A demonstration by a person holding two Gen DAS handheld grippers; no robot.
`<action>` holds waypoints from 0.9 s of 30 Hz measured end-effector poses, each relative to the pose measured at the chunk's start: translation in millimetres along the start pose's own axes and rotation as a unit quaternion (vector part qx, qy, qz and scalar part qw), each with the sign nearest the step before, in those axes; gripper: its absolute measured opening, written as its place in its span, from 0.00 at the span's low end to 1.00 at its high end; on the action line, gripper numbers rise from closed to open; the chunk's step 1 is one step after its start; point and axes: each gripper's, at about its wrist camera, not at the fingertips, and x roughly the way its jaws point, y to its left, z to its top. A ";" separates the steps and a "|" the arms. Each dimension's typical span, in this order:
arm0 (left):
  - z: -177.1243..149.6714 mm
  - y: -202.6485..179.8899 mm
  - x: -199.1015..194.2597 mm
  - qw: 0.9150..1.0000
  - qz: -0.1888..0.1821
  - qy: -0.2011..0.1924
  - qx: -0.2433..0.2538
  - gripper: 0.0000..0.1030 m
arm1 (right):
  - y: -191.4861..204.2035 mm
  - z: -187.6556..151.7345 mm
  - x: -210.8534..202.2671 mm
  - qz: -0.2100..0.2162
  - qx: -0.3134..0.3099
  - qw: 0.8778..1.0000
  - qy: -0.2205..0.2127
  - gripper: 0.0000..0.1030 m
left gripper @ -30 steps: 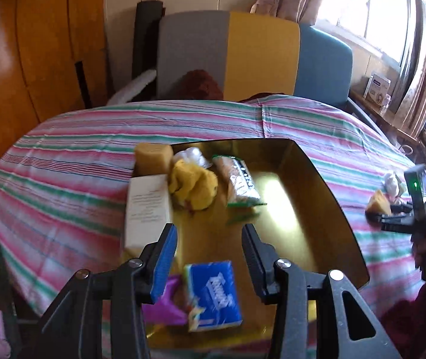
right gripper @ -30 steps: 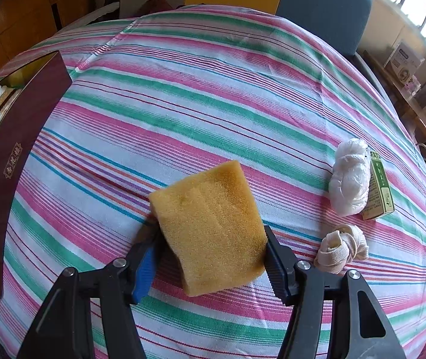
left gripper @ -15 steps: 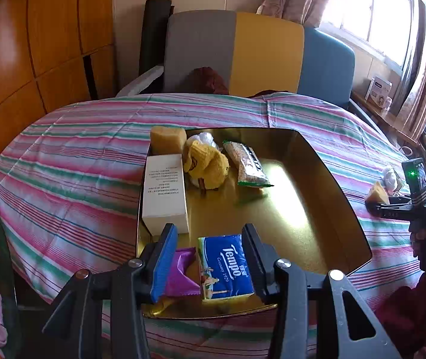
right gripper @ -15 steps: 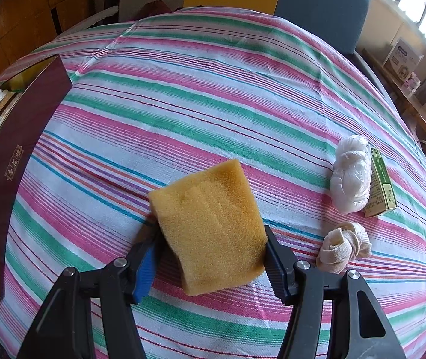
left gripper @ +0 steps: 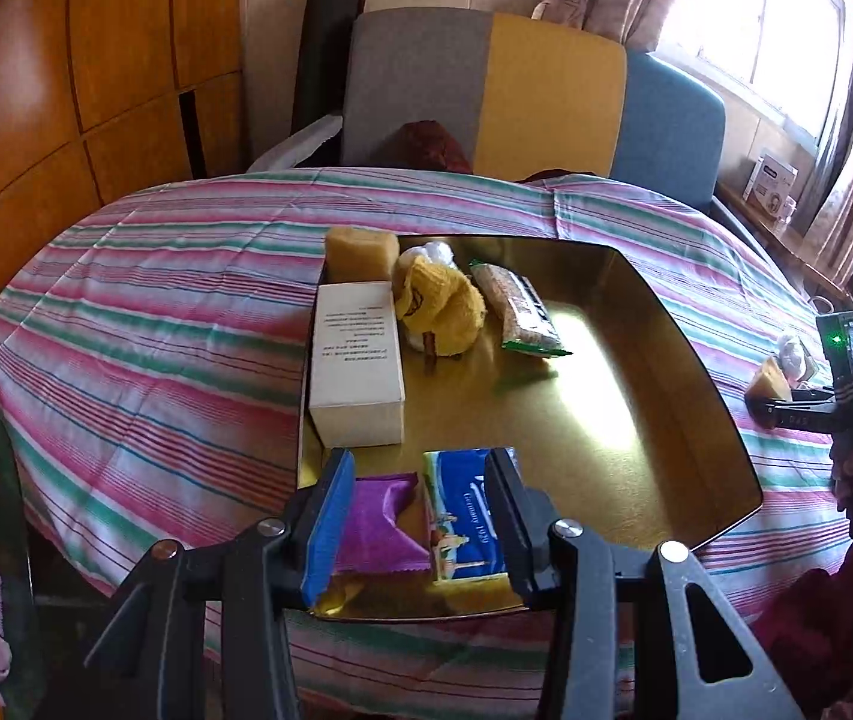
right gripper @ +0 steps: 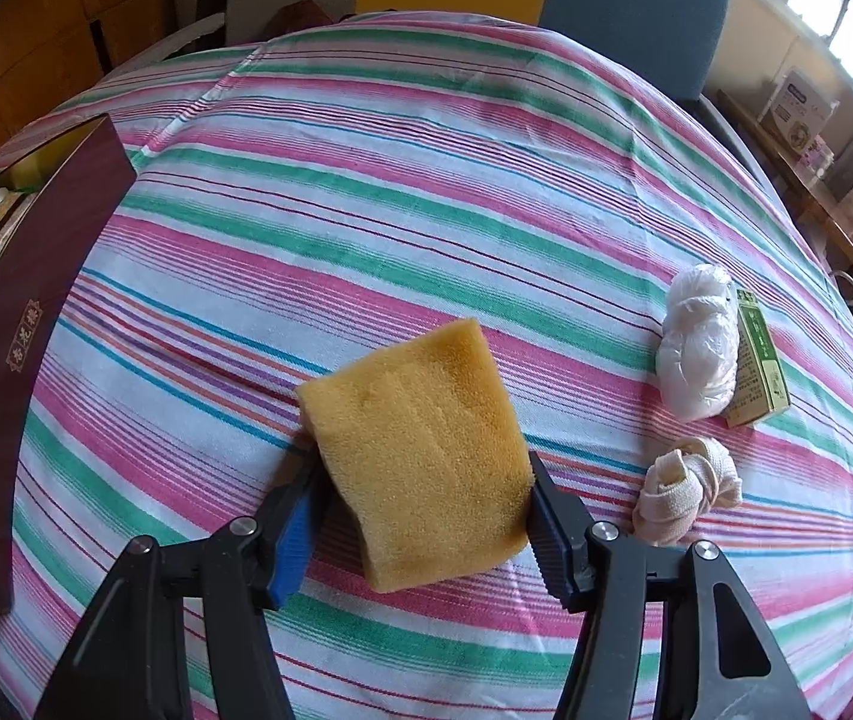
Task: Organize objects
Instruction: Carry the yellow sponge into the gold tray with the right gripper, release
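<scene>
1. Our right claw [right gripper: 420,516] pinches the yellow sponge [right gripper: 420,468] above the striped table [right gripper: 426,180]; our left claw [left gripper: 420,516] hangs spread over the gold tray [left gripper: 636,420].
2. Only the left view shows us the tray's tissue pack [left gripper: 465,516] and white box [left gripper: 356,369]; only the right shows the cloth knot [right gripper: 687,489].
3. Behind sit a multicoloured sofa [left gripper: 486,84] and wood panelling [left gripper: 66,60].

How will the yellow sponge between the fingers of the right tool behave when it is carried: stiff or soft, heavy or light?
The sponge looks porous, so it is probably light and compressible. Its rough surface should grip the right tool rather than slip. Being blocky, it seems unlikely to roll.
</scene>
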 end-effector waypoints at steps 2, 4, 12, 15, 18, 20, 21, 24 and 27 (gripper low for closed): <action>-1.0 3.0 -0.3 1.000 0.002 -0.001 -0.003 0.44 | 2.5 -0.4 0.0 -0.009 0.005 1.000 0.000 0.57; -2.3 5.3 -1.8 1.000 0.003 -0.002 -0.005 0.44 | -0.2 -2.4 0.6 -0.005 0.023 1.000 -0.001 0.57; -5.5 11.1 -10.9 1.000 0.007 -0.016 -0.005 0.44 | 12.9 -1.6 -13.0 -0.030 0.031 0.999 -0.005 0.55; -6.8 13.5 -11.0 1.000 0.007 -0.016 -0.007 0.44 | 17.8 0.2 -32.7 -0.023 0.042 0.999 -0.027 0.55; -7.5 14.7 -9.2 1.000 0.006 -0.013 -0.010 0.44 | 26.0 4.2 -59.6 0.001 0.048 0.997 -0.056 0.56; -8.0 14.9 -8.0 1.000 0.006 -0.011 -0.010 0.44 | 36.8 9.7 -78.2 0.017 0.042 0.996 -0.075 0.56; -8.3 14.6 -7.5 1.000 0.006 -0.011 -0.010 0.44 | 43.9 12.4 -88.3 0.027 0.037 0.995 -0.087 0.56; -9.0 13.9 -6.4 1.000 0.005 -0.010 -0.011 0.44 | 69.2 24.1 -116.9 0.067 0.024 0.991 -0.116 0.56; -9.4 14.3 -4.6 1.000 0.004 -0.008 -0.012 0.44 | 101.9 35.9 -138.5 0.118 0.005 0.984 -0.132 0.56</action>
